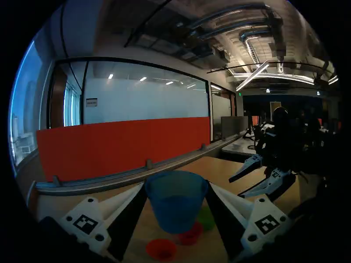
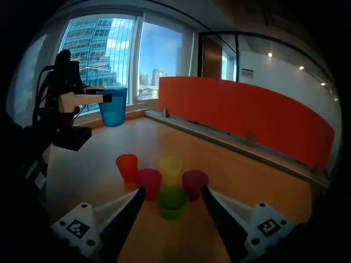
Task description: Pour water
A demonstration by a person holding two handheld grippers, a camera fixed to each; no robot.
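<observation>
Left gripper view | blue cup [image 1: 176, 201] clamped between left fingers [image 1: 129, 215] | right fingers [image 2: 125, 219] spread apart.

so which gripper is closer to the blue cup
Left. The left gripper holds the blue cup between its fingers, lifted up; the right gripper is well apart from it, open, pointing at the green cup.
</observation>
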